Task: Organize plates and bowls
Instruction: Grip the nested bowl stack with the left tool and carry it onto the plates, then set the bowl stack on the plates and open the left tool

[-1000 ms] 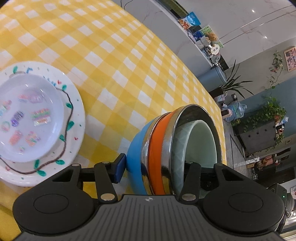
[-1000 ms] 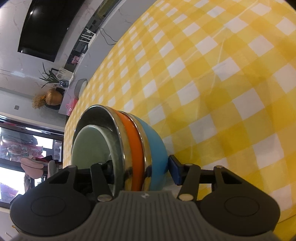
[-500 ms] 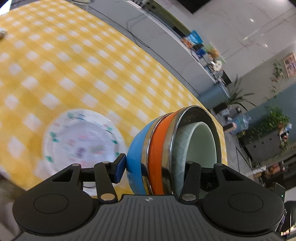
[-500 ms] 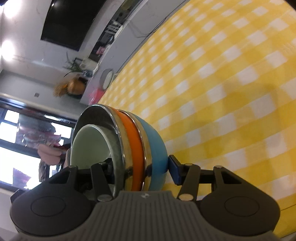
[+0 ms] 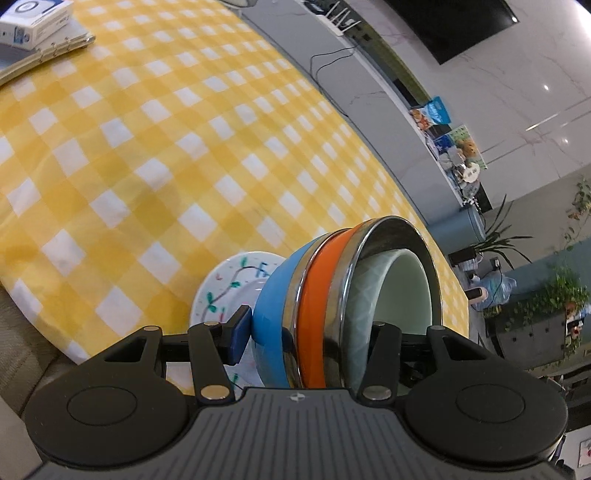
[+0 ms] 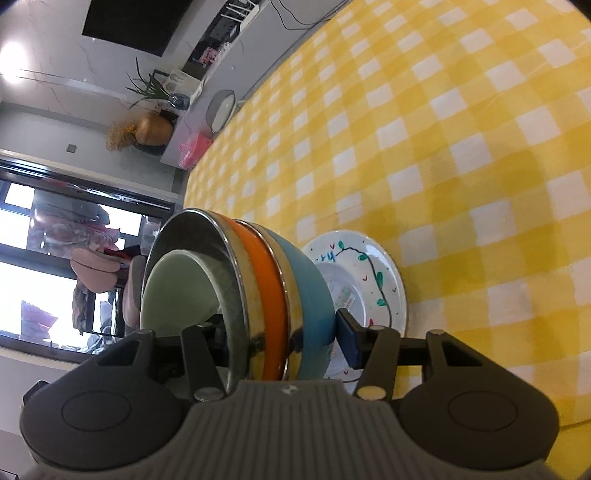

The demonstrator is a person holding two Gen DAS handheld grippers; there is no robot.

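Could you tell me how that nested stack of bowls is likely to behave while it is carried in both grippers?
The stack of bowls has smooth, shiny steel rims, so it probably slips easily. Held on edge, the loose pale green bowl could slide out. It looks ceramic, so likely breakable.

A lived-in home, in its dining and living area. The bench (image 5: 192,140) wears a yellow checked cloth, and beyond it a wall-mounted television (image 6: 129,26) hangs over a long low cabinet (image 5: 369,66) strewn with cables and picture books. Potted plants (image 5: 565,291) stand near a window (image 6: 44,266).
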